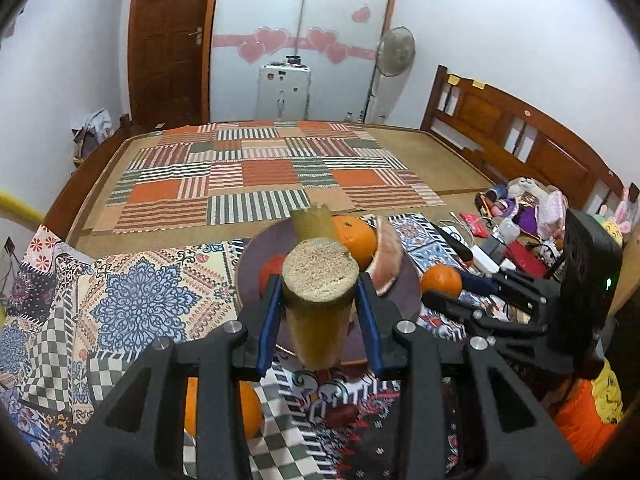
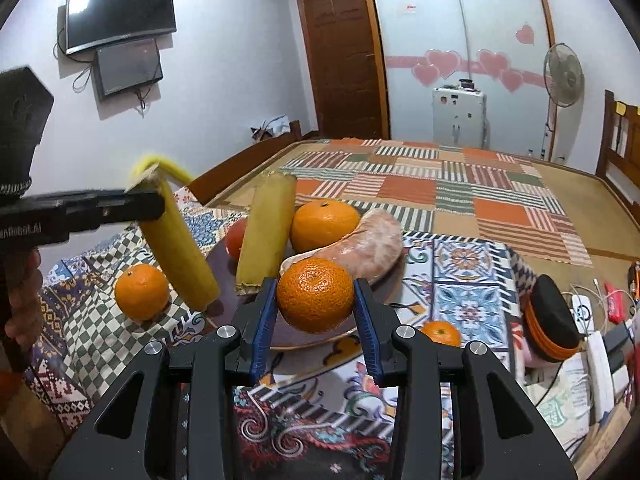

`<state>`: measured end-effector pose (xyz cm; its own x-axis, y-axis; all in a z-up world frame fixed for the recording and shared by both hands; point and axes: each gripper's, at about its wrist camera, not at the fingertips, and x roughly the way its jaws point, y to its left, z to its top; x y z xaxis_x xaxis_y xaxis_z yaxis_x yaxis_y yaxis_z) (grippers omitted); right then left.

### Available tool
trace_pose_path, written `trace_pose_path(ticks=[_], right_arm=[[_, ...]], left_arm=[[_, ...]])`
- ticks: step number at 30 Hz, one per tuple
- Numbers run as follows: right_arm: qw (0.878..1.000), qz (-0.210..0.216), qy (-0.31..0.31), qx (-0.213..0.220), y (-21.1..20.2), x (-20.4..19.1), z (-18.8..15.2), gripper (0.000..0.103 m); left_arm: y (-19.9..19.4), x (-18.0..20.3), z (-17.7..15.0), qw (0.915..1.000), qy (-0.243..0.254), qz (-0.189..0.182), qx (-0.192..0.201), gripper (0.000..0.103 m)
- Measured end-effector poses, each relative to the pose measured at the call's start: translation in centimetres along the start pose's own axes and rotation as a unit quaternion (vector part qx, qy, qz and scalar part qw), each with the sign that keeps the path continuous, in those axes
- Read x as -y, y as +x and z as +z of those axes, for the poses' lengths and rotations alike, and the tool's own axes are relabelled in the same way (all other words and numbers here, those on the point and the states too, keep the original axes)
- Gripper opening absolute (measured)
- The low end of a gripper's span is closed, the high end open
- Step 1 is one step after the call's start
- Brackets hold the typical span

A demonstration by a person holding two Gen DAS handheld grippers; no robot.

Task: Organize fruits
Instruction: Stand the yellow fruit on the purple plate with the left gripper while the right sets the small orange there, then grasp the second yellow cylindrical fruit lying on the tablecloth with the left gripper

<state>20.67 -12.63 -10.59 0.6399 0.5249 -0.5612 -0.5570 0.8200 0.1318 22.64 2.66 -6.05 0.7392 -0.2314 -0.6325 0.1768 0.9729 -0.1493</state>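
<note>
Two grippers: both clamped on fruit.
Left gripper (image 1: pixel 319 312): holds a sugarcane piece (image 1: pixel 318 300).
Right gripper (image 2: pixel 316 320): holds a tangerine (image 2: pixel 315 295), near the plate (image 2: pixel 224 258).

Patchwork mat (image 1: pixel 264 172) on bed at my twelve o'clock. Standing fan (image 1: pixel 394 54) at one o'clock. Wall TV (image 2: pixel 120 14) at ten o'clock. Headboard (image 1: pixel 520 128) at two o'clock, cluttered toys (image 1: pixel 532 204) beneath.
</note>
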Motion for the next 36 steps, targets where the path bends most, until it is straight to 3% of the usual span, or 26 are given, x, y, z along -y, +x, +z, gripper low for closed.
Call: trace_pose_path(ticks=[16,28,33,36], right_arm=[[0.996,0.019,-0.031,-0.086,4.1,-0.9,0.4,0.035],[0.995,0.016,-0.031,-0.090,4.4,-1.1,0.6,0.035],[0.996,0.011,-0.033,-0.086,4.5,-1.3,0.7,0.036],[0.997,0.006,-0.034,-0.076,4.1,-1.3,0.8,0.046]], left_arm=[[3.5,0.0,1.4,0.9998,0.007,0.019,-0.003,0.036],[5.1,-0.6,1.4,0.9991,0.004,0.041,-0.013,0.036],[5.3,-0.9,1.1,0.9992,-0.003,0.033,-0.022,0.036],[5.3,-1.0,0.9,0.9992,-0.002,0.033,-0.025,0.036]])
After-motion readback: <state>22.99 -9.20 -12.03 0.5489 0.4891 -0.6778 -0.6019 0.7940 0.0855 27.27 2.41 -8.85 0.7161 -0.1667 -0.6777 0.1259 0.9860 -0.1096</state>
